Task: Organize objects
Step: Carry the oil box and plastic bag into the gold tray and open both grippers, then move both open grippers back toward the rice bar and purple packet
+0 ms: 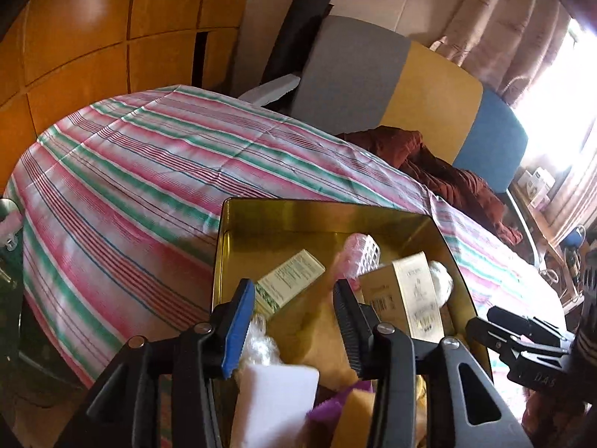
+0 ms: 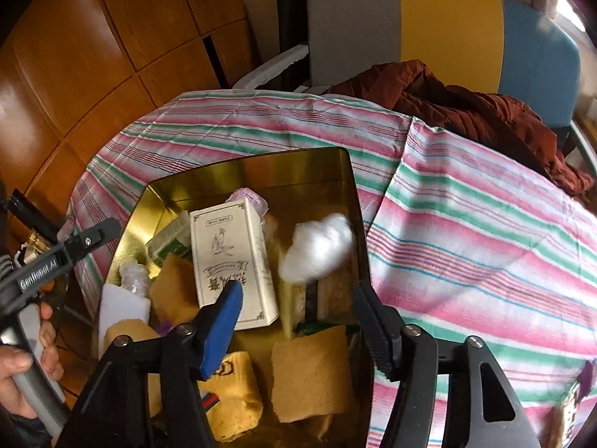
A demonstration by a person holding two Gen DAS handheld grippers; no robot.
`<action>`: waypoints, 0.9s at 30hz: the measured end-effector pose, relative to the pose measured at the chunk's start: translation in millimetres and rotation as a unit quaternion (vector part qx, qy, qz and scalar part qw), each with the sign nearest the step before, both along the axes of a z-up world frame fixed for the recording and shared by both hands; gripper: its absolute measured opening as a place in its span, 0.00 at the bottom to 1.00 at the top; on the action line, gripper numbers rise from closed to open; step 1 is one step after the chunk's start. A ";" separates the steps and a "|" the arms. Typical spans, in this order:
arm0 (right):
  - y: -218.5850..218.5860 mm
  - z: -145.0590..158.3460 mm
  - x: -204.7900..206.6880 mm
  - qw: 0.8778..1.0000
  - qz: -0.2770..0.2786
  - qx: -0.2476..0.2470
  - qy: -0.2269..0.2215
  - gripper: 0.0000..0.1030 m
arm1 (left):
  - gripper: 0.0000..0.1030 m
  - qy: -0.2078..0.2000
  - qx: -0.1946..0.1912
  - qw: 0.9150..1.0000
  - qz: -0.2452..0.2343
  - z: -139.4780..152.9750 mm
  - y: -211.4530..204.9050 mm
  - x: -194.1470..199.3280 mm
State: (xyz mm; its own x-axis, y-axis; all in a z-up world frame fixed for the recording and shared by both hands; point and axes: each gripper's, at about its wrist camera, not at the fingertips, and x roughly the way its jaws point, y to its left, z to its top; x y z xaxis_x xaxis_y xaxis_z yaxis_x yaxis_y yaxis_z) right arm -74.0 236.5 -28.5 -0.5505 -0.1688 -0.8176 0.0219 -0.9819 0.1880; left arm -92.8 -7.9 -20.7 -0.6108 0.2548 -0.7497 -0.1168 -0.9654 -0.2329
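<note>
Cotton ball (image 2: 317, 248), white and blurred, sits just above the right wall of the gold tin (image 2: 238, 166), seemingly in the air and dropping in; whether it touches anything I cannot tell. The tin stands on the bench under a striped cloth (image 2: 466, 224) and already holds a tall cream box (image 2: 233, 250), a small green-printed box (image 1: 291, 276), a pink roller (image 1: 358, 254), yellow sponges (image 2: 311, 373) and a white block (image 1: 274, 399). The right claw (image 2: 298, 321) hangs over the tin's near end, jaws apart and empty. The left claw (image 1: 294, 321) hovers over the tin too, also spread with nothing between its pads. To do this well, I'd say keep the right claw wide and level over the tin until the cotton settles inside, as it looks light enough to bounce off the rim. A brown garment (image 2: 466, 112) lies beyond, before a chair (image 2: 440, 22).
</note>
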 end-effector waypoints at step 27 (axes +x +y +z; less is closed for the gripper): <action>-19.9 36.9 79.8 0.992 -0.031 0.069 0.096 0.96 | 0.43 0.084 -0.040 0.995 -0.048 37.1 28.7 85.4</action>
State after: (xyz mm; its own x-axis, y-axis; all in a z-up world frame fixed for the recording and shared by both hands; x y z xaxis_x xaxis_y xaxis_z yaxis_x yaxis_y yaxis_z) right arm 5.8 216.6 8.5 -0.7048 -0.0238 -0.7091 -0.0167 -0.9986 0.0501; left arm -7.4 20.8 16.4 -0.7046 0.2623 -0.6594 -0.2407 -0.9624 -0.1258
